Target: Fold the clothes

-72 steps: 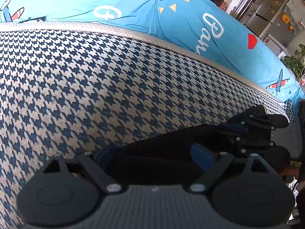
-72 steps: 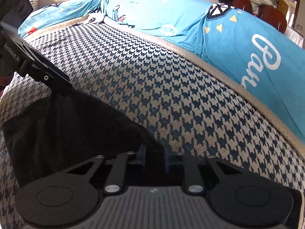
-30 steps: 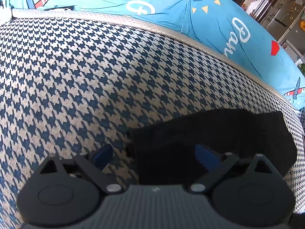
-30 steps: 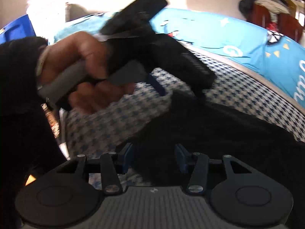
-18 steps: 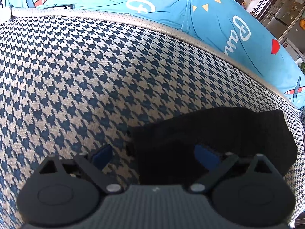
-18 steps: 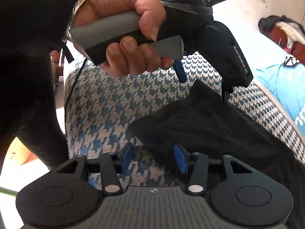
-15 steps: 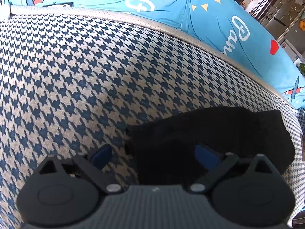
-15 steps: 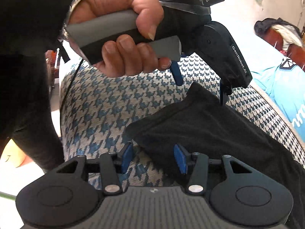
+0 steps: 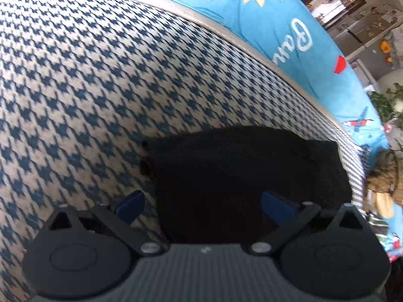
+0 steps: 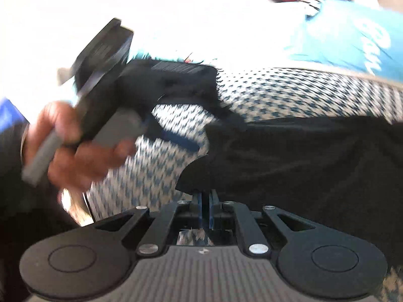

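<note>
While the black garment (image 9: 246, 176) is lying folded on the houndstooth cover (image 9: 88, 80), the left gripper (image 9: 202, 205) is hovering over its near left part with jaws spread wide, having just been opening a little further; the left blue pad is sitting over bare cover just outside the cloth's left edge, the right pad over the cloth, neither pressing it. The right gripper (image 10: 205, 207) is showing its jaws drawn together after just closing, at the garment's near corner; blur is hiding whether the cloth's edge is pinched between them. The left hand (image 10: 75, 151) is gripping its grey handle beyond.
</note>
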Tool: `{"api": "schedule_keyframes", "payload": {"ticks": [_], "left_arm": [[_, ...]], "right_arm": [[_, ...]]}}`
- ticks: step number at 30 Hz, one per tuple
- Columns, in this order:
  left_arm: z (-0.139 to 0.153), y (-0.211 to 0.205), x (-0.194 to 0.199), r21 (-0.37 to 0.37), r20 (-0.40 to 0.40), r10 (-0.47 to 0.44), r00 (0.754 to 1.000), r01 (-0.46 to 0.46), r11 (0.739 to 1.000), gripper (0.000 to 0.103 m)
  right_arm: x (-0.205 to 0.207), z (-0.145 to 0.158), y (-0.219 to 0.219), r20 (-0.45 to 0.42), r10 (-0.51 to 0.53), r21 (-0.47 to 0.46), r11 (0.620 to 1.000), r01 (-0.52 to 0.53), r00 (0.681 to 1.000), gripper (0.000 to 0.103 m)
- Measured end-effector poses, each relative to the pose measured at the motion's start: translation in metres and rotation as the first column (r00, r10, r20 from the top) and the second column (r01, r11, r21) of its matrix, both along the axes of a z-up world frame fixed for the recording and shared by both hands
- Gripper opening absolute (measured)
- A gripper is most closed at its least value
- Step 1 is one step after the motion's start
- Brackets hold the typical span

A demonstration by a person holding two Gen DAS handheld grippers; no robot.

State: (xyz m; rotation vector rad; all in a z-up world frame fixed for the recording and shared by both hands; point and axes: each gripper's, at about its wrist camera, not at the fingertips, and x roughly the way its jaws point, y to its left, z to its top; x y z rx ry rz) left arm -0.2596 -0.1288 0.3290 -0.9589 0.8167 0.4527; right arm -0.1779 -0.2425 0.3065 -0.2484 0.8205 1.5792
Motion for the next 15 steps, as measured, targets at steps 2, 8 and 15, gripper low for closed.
{"api": "schedule_keyframes", "payload": {"ticks": [2, 8, 15], "left_arm": [[-0.005, -0.004, 0.004, -0.044, 0.007, -0.023, 1.000, 0.023, 0.999, 0.103], [-0.011, -0.012, 0.012, -0.071, -0.009, -0.053, 0.999, 0.052, 0.996, 0.103], [-0.016, -0.013, 0.015, -0.105, 0.030, -0.029, 0.999, 0.032, 0.994, 0.061]], "right_arm": [[0.007, 0.003, -0.002, -0.041, -0.021, 0.015, 1.000, 0.022, 0.999, 0.007], [0.010, 0.003, -0.003, -0.082, -0.046, 0.020, 0.999, 0.048, 0.996, 0.007], [0.008, 0.003, -0.005, -0.075, -0.020, 0.002, 1.000, 0.020, 0.997, 0.009]]}}
